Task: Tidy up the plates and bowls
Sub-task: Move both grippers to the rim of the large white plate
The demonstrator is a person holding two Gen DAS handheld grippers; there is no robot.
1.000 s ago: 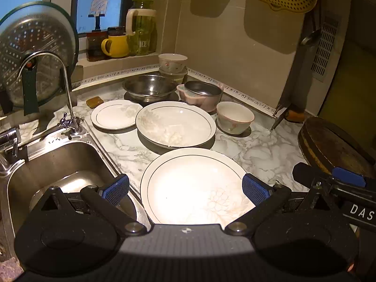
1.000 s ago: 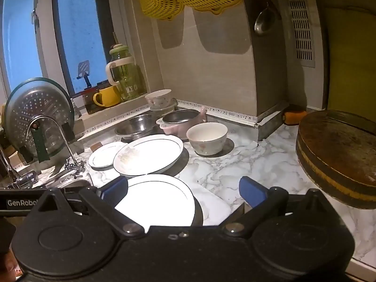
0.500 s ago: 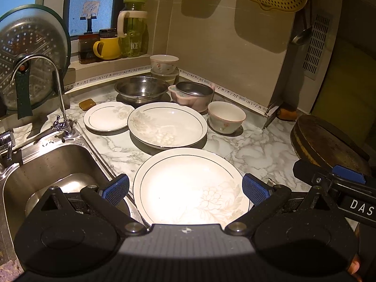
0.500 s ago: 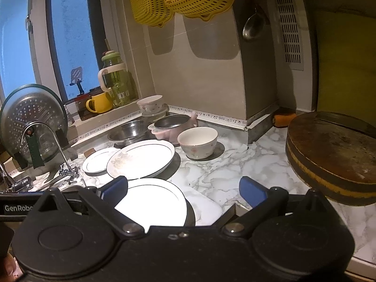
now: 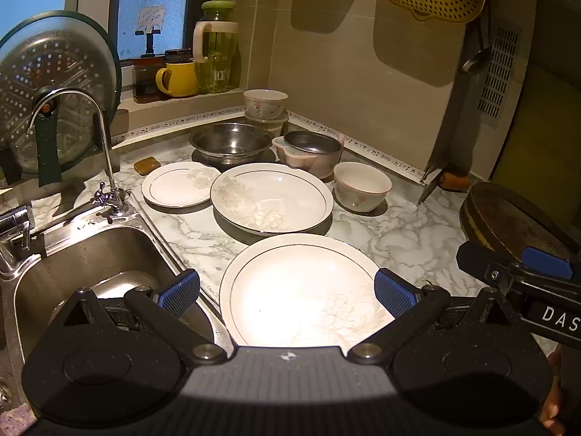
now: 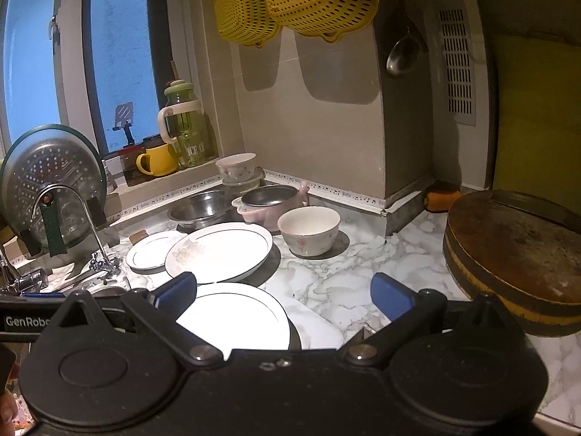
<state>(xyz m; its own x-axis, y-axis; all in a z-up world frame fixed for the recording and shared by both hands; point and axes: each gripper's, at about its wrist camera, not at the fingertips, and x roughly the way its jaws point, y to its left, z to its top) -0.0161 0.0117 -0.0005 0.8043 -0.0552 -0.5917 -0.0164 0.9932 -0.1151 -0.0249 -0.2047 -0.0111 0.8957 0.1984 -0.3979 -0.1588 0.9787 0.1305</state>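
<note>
The marble counter (image 5: 417, 239) runs from the steel sink (image 5: 83, 254) on my left to the round wooden chopping block (image 6: 515, 250) on my right, and all the crockery sits on it between them. Nearest me lies the big white plate (image 5: 301, 290), flat on the marble just beside the sink's edge; my left gripper (image 5: 287, 290) hangs over its near rim with the jaws spread wide, one blue pad over the sink side and the other over the plate's right edge, holding nothing. My right gripper (image 6: 283, 292) is spread wide as well and empty, above the bare marble just right of that plate. Behind the big plate sits the deep plate (image 5: 272, 200), their rims close, and to its left, just beside it, the small plate (image 5: 179, 185). Further back a steel bowl (image 5: 230, 143) rests near the wall, with a pink pot (image 5: 308, 152) beside it that has a steel bowl nested inside. In the corner behind them a flowered bowl tops a short stack (image 5: 265, 109) of dishes. A single white bowl (image 5: 361, 187) stands upright to the right of the deep plate, apart from it. A small brown sponge (image 5: 147, 164) lies behind the small plate
</note>
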